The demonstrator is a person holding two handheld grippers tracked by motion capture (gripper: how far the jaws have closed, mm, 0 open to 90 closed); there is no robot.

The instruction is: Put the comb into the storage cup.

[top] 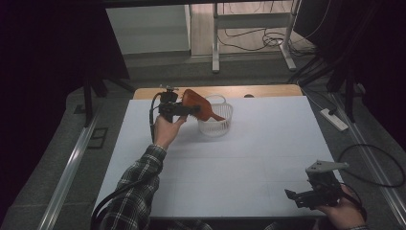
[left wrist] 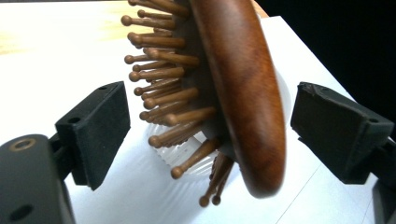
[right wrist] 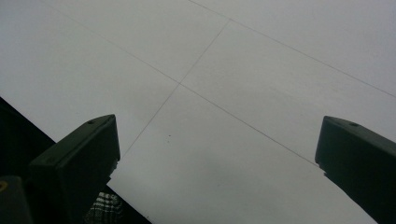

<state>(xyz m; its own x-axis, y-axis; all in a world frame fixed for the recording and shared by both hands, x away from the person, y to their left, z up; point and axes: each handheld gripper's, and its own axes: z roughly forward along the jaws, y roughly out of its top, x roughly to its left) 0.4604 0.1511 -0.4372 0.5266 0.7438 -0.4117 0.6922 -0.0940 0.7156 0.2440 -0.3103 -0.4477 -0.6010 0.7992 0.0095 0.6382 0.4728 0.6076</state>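
A brown wooden hairbrush (top: 197, 103) leans in a small white ribbed basket (top: 215, 125) at the back of the white table (top: 239, 163), handle down inside and head sticking out to the left. My left gripper (top: 193, 109) is at the brush head. In the left gripper view the brush (left wrist: 238, 93) stands between the two black jaws with its bristles toward the left one; both jaws are apart from it, so the left gripper (left wrist: 210, 126) is open. The basket (left wrist: 182, 156) shows behind the bristles. My right gripper (top: 293, 195) rests low at the table's front right, open (right wrist: 217, 158) over bare table.
A strip of bare wood (top: 268, 90) runs along the table's far edge. On the floor to the right lie a power strip (top: 333, 120) and a cable (top: 378, 163). Metal frame legs (top: 215, 52) stand beyond the table.
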